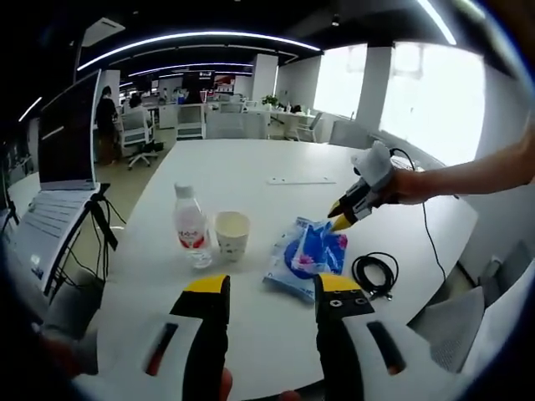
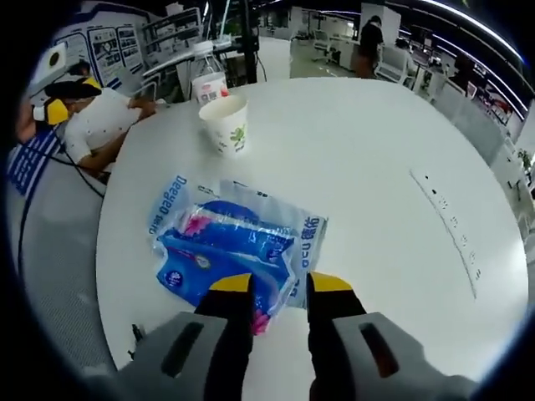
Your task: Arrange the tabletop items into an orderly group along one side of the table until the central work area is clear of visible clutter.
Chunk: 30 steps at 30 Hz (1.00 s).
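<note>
1. While the right gripper [image 2: 279, 288] hangs over the near edge of the blue tissue pack [image 2: 230, 246], its yellow-tipped fingers [image 2: 230, 284] stand a little apart with the pack's edge under them; whether they pinch it I cannot tell.
2. Fingers of the left gripper [image 1: 273, 288] are spread wide and hold nothing, above bare white worktop [image 1: 251, 334].
3. Beyond them the tissue pack lies flat, a coiled black cable [image 1: 375, 274] just beside it.
4. Further off stand a paper cup [image 1: 231, 235] and a water bottle [image 1: 190, 224], side by side.
5. A laptop [image 1: 63, 159] sits off the worktop's edge.
</note>
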Motion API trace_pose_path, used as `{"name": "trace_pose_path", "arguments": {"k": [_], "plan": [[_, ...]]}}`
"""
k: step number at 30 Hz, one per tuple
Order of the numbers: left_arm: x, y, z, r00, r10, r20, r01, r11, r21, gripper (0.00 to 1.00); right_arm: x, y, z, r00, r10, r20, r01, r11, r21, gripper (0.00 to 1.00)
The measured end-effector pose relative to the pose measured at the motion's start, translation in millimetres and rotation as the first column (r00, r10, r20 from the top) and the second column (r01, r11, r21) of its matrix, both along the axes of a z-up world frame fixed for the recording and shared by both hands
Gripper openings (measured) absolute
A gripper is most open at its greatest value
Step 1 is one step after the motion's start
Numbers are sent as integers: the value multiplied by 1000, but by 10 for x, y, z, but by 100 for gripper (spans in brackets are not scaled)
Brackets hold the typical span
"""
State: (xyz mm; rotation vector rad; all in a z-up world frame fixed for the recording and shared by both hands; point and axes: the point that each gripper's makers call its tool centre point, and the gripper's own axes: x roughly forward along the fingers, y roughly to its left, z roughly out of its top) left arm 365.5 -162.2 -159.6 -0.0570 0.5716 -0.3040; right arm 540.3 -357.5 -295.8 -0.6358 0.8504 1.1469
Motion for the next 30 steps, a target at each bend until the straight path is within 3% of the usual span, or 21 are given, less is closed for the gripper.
{"name": "trace_pose_path", "arguments": {"k": [6,9,14,16,19,23,30], "plan": [[8,61,-28,1000,5,-2,-5,1000,-1,40,-31,34,-104,995,100,-11,-100,992,-82,25],[5,51,-27,1000,7,-2,-7,1000,0,40,-10,34,-132,983,180,41,-172,973,-152,26],[11,49,-59,1000,0,-3,0,1000,0,40,-43,97,-184,982,189,21,-185,974,-133,23],[9,43,-56,1000,-3,-2,3,1000,-3,40,-14,90,-168,976,213,52,-203,968,-148,16],[10,58,-61,1000,3,-1,-3,1000,-5,40,-46,148,-96,981,186,49,-181,980,-87,9],[5,60,-80,1000,2,-4,-2,1000,-5,39,-39,98,-96,984,171,50,-167,982,-88,0],[8,26,-80,1000,-6,-4,6,1000,-10,39,-27,-22,-37,994,93,55,-90,994,-61,0]]}}
